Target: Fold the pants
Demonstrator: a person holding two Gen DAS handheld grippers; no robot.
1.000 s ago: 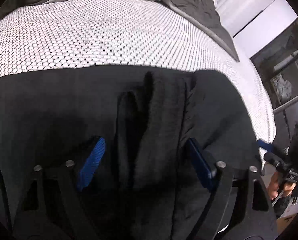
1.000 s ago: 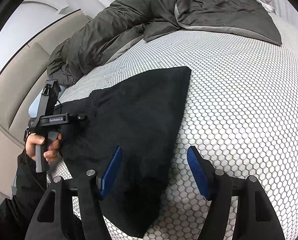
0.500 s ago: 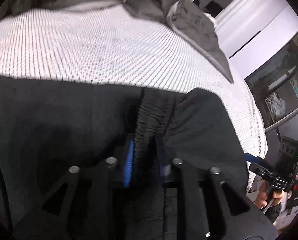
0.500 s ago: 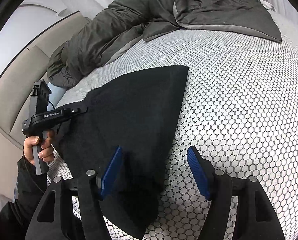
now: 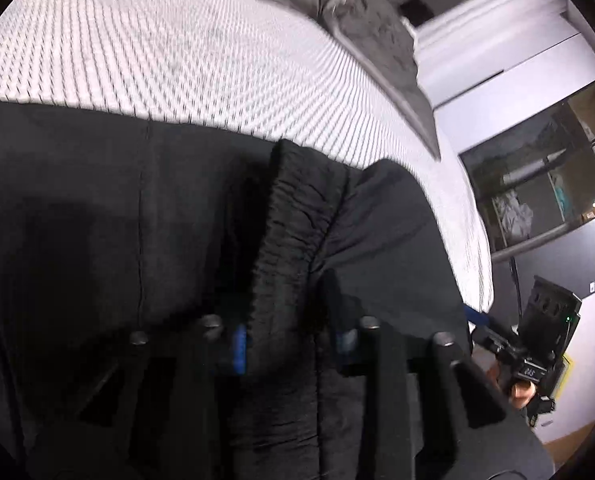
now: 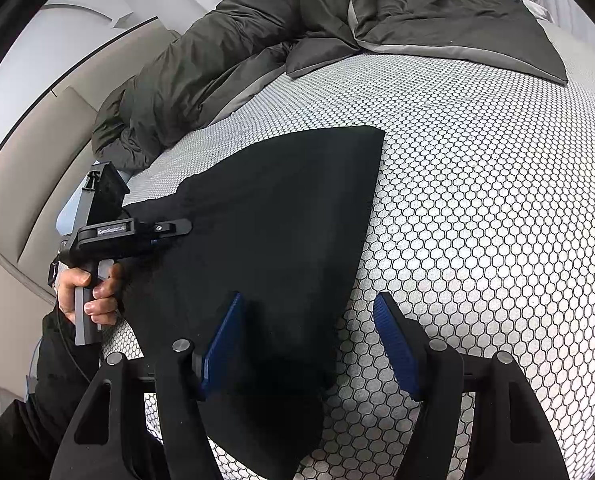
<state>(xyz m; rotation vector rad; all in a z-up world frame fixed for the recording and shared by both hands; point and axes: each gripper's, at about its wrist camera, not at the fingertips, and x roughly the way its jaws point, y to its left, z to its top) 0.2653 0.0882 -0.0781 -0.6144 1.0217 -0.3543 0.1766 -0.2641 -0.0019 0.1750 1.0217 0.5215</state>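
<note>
Since the earlier frame my left gripper (image 5: 293, 338) has closed from wide apart and is closing on the pants' (image 6: 273, 216) gathered waistband (image 5: 297, 240), angled downward. Pants lie on the bed (image 6: 477, 200); my right gripper (image 6: 309, 344) hovers spread over their edge.

Both cameras look steeply down at the black pants (image 6: 273, 240) on the bed (image 6: 477, 208). The left wrist view sits very close over the waistband end, facing the grey duvet (image 5: 381, 36). The right wrist view looks from the pants' narrow end toward that same duvet.
</note>
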